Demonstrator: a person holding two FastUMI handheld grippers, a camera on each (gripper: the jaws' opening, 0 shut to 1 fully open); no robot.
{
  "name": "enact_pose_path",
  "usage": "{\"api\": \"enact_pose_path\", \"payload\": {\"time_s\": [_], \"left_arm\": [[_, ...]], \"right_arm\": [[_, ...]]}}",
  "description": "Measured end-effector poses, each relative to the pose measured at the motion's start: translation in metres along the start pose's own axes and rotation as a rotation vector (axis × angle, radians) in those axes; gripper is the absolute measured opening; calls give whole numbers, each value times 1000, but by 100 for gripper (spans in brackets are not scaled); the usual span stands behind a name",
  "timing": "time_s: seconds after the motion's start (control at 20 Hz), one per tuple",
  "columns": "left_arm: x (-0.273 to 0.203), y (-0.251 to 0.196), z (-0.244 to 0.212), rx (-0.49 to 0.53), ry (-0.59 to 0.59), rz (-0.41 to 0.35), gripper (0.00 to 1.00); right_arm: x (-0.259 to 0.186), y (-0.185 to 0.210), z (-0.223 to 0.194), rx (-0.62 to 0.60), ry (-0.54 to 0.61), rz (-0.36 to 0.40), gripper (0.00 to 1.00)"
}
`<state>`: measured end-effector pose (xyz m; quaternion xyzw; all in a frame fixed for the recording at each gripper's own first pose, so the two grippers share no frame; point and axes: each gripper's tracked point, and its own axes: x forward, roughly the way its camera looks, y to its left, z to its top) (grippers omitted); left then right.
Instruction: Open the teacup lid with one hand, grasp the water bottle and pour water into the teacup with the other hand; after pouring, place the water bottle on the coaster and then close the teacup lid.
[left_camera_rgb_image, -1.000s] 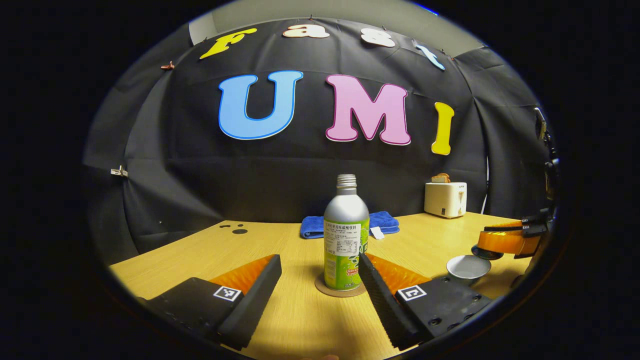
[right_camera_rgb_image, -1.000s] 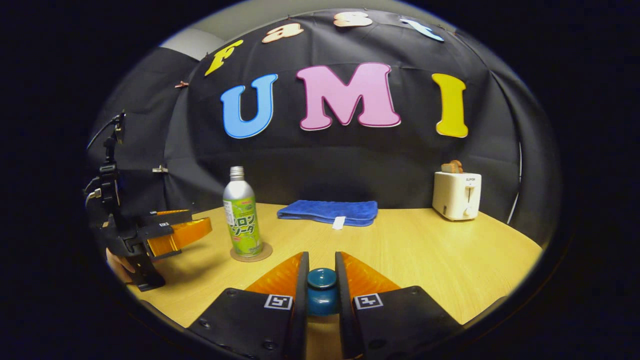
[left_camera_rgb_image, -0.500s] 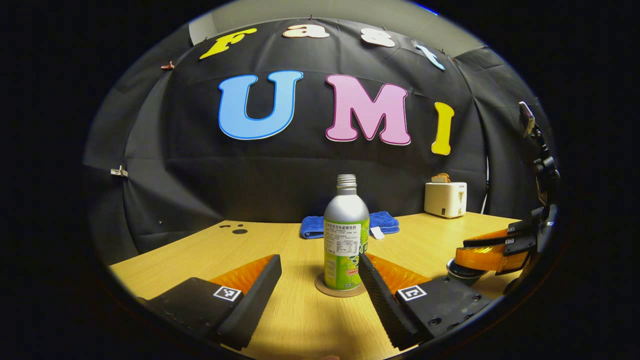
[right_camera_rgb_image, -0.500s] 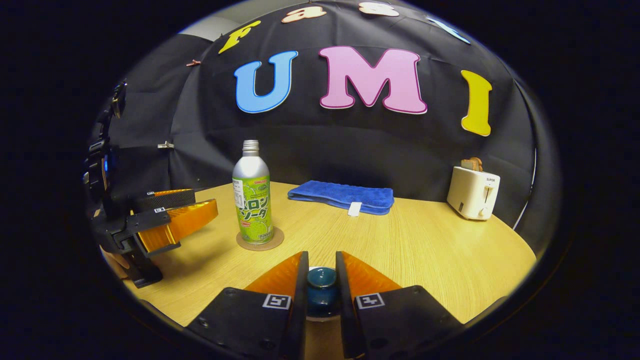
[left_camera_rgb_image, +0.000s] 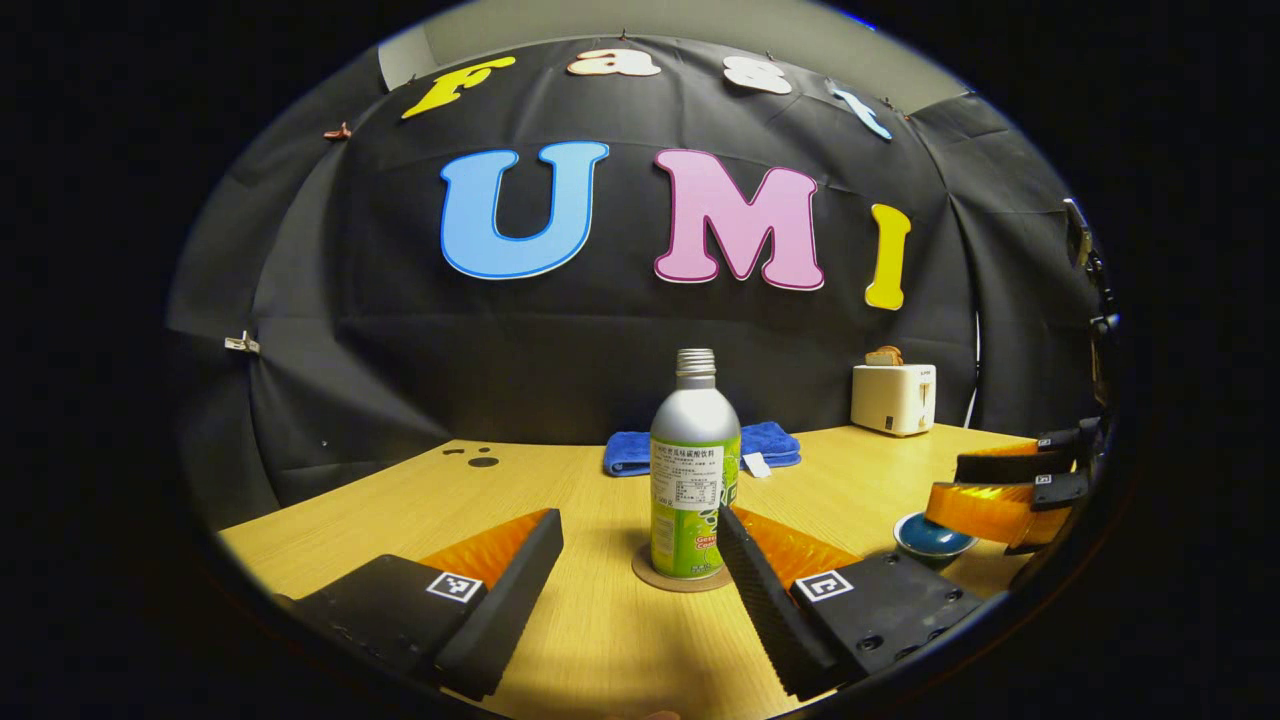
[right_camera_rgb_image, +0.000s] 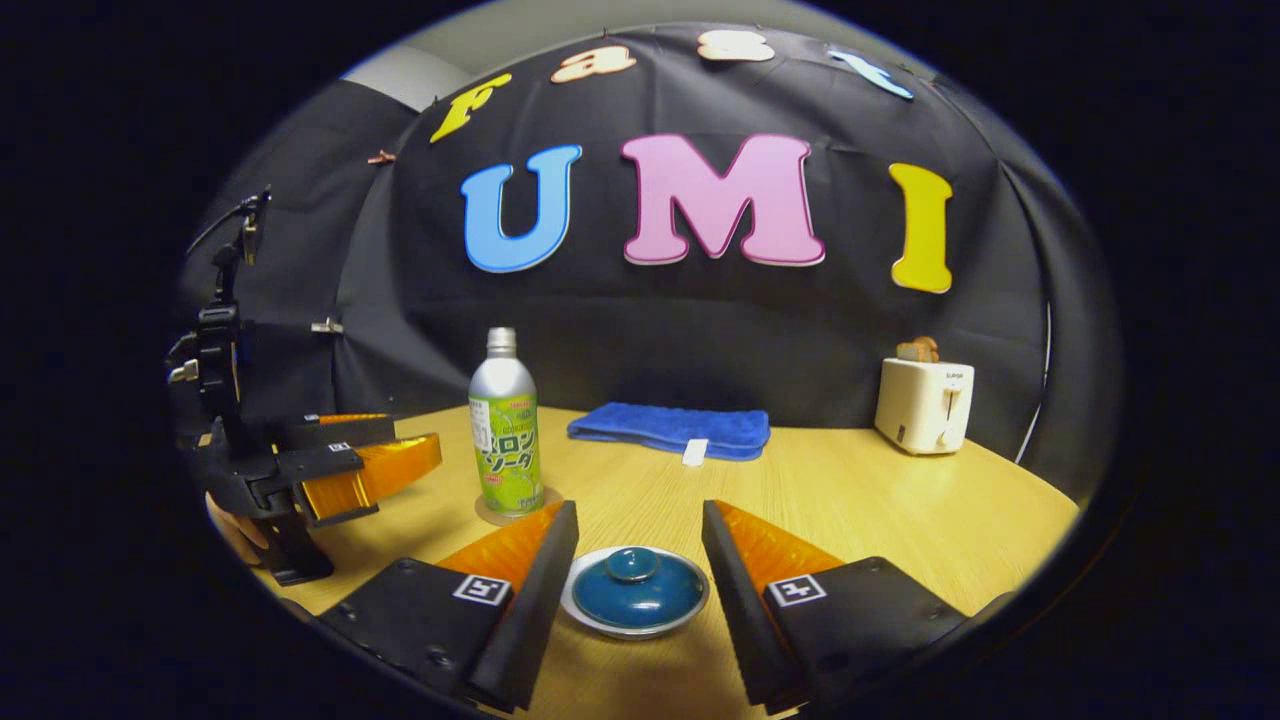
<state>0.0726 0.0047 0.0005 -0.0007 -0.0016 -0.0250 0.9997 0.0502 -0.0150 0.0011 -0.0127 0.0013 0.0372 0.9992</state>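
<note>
The silver and green water bottle (left_camera_rgb_image: 694, 470) stands upright on a round coaster (left_camera_rgb_image: 655, 582), just ahead of my left gripper (left_camera_rgb_image: 635, 520), which is open and touches nothing. In the right gripper view the blue teacup lid (right_camera_rgb_image: 635, 585) sits on the white teacup (right_camera_rgb_image: 590, 620), between the spread fingers of my open right gripper (right_camera_rgb_image: 640, 512). Neither finger touches the lid. The bottle (right_camera_rgb_image: 507, 425) and the left gripper (right_camera_rgb_image: 420, 445) show at the left there. In the left gripper view the lidded teacup (left_camera_rgb_image: 930, 535) lies low at the right, under the right gripper (left_camera_rgb_image: 945, 485).
A folded blue towel (right_camera_rgb_image: 670, 428) lies at the back of the wooden table (right_camera_rgb_image: 900, 520). A white toaster (right_camera_rgb_image: 925, 400) with toast stands at the back right. A hand (right_camera_rgb_image: 235, 530) holds the left gripper. Dark spots (left_camera_rgb_image: 480, 460) mark the table's far left.
My right gripper came down with the lid, set it on the teacup and opened off it. The left gripper and the bottle stayed put.
</note>
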Motion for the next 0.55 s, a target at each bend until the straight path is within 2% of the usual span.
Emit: {"api": "enact_pose_path", "payload": {"time_s": [0.1, 0.2, 0.4, 0.55], "left_arm": [[-5, -1, 0, 1, 1, 5, 98], [-10, -1, 0, 0, -1, 14, 98], [-18, -1, 0, 0, 1, 48, 98], [-24, -1, 0, 0, 1, 77, 98]], "right_arm": [[-2, -8, 1, 31, 0, -27, 90], [-6, -18, -3, 23, -7, -78, 97], [-13, -42, -2, 18, -13, -199, 99], [-18, -46, -2, 18, -14, -227, 99]]}}
